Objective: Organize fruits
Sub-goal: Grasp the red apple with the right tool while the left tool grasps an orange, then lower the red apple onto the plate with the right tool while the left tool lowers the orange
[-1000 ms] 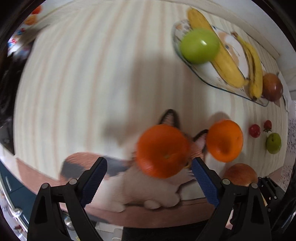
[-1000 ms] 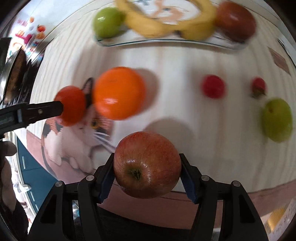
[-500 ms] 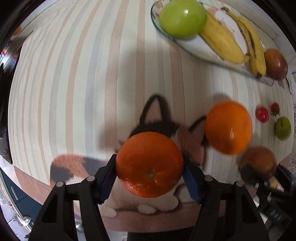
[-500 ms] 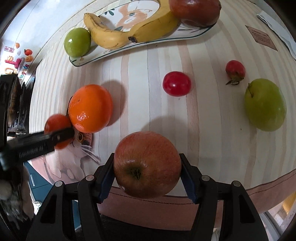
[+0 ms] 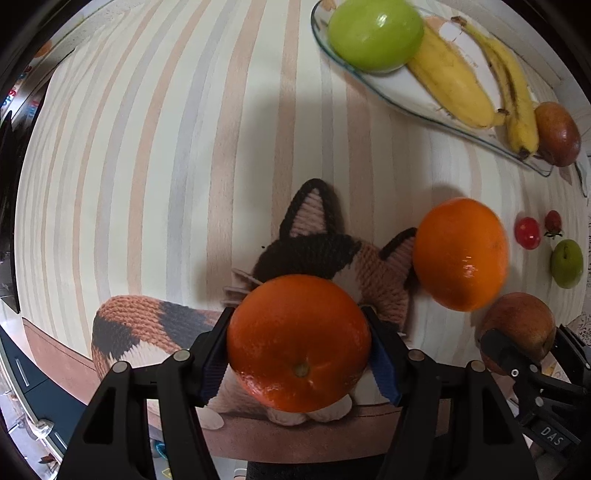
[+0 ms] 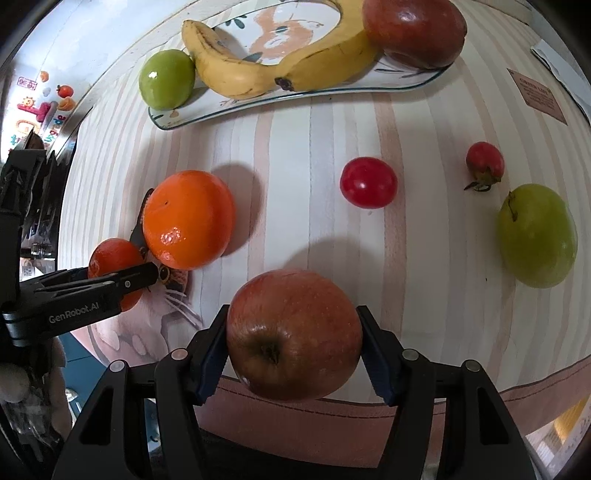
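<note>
Tablecloth edge [image 6: 517,391] just below apple [image 6: 293,334]

Plate [image 6: 295,98] sits at the far side of the table [image 6: 314,147], carrying an apple [image 6: 167,79] at its left end, bananas [image 6: 273,74] in the middle, another apple [image 6: 413,31] at the right. Nearer, an orange [image 6: 188,219] lies left on the cat picture [image 5: 314,254]; two small fruits [image 6: 368,182] and an apple [image 6: 537,236] lie right.
</note>
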Demonstrator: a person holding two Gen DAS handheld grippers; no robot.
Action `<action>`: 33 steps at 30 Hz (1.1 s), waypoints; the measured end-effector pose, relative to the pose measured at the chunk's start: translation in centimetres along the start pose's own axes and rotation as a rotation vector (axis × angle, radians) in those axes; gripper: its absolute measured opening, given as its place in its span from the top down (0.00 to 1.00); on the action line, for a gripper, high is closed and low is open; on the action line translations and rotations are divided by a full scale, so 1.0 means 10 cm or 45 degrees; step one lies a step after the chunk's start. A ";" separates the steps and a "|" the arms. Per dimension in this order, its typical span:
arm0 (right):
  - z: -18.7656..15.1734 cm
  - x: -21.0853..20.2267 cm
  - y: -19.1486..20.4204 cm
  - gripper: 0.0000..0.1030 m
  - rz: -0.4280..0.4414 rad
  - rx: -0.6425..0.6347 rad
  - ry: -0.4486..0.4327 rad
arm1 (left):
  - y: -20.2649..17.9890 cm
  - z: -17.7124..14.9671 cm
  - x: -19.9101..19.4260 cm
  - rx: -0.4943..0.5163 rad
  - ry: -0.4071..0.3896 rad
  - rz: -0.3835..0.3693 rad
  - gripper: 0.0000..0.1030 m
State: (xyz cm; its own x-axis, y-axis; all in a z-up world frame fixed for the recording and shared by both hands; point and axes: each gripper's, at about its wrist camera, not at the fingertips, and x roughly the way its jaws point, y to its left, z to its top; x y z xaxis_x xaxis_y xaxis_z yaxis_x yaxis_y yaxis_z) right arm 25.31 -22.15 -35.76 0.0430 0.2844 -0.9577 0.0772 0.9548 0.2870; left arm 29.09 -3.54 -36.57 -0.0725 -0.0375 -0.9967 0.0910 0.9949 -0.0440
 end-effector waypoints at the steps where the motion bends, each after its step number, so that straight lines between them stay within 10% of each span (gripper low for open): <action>1: 0.00 -0.02 0.02 0.35 0.002 -0.014 -0.009 | 0.00 -0.01 -0.04 0.001 -0.010 -0.002 0.39; 13: 0.43 -0.77 0.12 0.35 0.132 -0.052 -0.196 | -0.42 0.39 -1.12 0.108 -0.248 -0.154 0.39; 20: 1.16 -1.23 -0.03 0.35 0.127 -0.085 -0.349 | -0.86 1.26 -1.57 0.207 -0.306 -0.226 0.39; 33: 2.13 -0.53 0.20 0.35 -0.005 -0.294 -0.195 | -0.98 2.51 -0.97 0.218 0.034 -0.231 0.38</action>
State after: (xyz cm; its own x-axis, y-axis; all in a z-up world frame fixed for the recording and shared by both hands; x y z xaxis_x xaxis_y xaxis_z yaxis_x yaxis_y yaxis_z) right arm 46.43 -23.56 -29.67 0.1942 0.2811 -0.9398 -0.1509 0.9552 0.2545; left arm 53.82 -15.30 -28.16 -0.1291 -0.2095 -0.9693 0.2409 0.9415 -0.2356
